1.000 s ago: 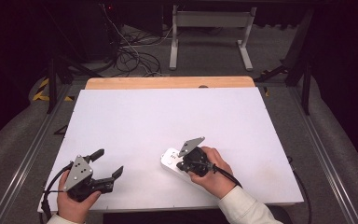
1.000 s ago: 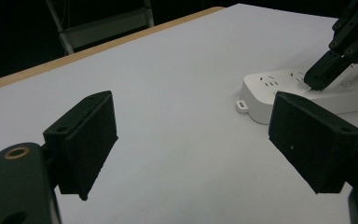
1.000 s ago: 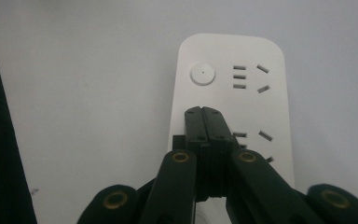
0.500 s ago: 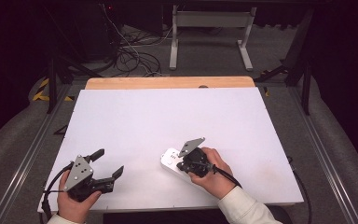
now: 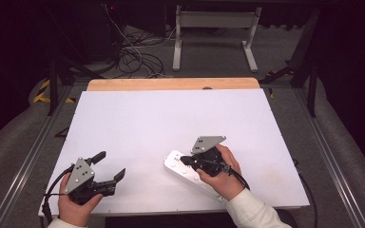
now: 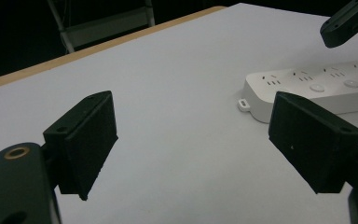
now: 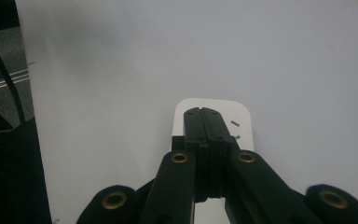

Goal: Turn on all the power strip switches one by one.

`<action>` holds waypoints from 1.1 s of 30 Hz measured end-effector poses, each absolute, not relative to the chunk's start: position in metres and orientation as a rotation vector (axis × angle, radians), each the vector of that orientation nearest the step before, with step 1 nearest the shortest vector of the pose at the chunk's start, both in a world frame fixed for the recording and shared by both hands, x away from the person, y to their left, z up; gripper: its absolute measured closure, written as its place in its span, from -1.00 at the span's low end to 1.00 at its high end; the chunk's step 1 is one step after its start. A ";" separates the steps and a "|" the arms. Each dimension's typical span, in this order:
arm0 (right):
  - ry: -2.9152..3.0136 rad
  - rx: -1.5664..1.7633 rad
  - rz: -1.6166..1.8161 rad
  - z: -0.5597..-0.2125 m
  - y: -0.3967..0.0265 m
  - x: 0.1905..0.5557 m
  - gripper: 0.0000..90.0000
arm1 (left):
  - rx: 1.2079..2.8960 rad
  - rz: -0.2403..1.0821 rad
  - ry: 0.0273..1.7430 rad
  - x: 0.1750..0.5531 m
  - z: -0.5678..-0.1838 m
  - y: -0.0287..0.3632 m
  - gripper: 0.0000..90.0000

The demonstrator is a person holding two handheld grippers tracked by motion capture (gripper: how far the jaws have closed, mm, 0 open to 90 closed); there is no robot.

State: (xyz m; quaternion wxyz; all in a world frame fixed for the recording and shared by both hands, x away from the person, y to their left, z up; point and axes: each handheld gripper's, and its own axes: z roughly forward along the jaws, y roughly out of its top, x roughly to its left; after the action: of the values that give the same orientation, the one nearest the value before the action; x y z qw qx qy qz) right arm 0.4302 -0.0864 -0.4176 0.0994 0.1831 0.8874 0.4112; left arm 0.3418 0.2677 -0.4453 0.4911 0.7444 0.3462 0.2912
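High view: a white power strip (image 5: 186, 170) lies flat on the white table top (image 5: 171, 123), toward the near edge and right of centre. The right gripper (image 5: 184, 161) sits over its left end, held by the right hand (image 5: 221, 173), whose forearm enters from the bottom edge; a grey plate tops the gripper. The left gripper (image 5: 110, 166) rests near the near-left corner, held by the left hand (image 5: 73, 205), jaws spread wide with nothing between them, well apart from the strip.

Left gripper view: both black jaws stand far apart over bare table. The power strip (image 6: 317, 88) lies beyond the right-hand jaw, sockets and round buttons facing up, a small tab at its near corner. A dark jaw tip of the right gripper (image 6: 347, 21) hangs above it.

Right gripper view: the jaws of the right gripper (image 7: 206, 125) are pressed fully together, gripping nothing, tips over the rounded end of the strip (image 7: 242, 116); whether they touch it cannot be told
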 end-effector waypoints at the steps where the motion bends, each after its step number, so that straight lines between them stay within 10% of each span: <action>1: 2.627 0.541 1.212 -0.418 -0.086 0.430 1.00 | 1.807 0.713 0.838 0.342 -0.445 0.268 -0.65; 33: 2.711 0.577 1.184 -0.438 -0.051 0.453 1.00 | 1.814 0.714 0.832 0.342 -0.445 0.268 -0.65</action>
State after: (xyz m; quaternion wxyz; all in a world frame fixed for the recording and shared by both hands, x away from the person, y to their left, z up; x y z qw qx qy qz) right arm 0.4531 -0.0508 -0.4380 0.0636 0.1911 0.8977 0.3919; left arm 0.3419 0.2680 -0.4452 0.4892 0.7465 0.3422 0.2939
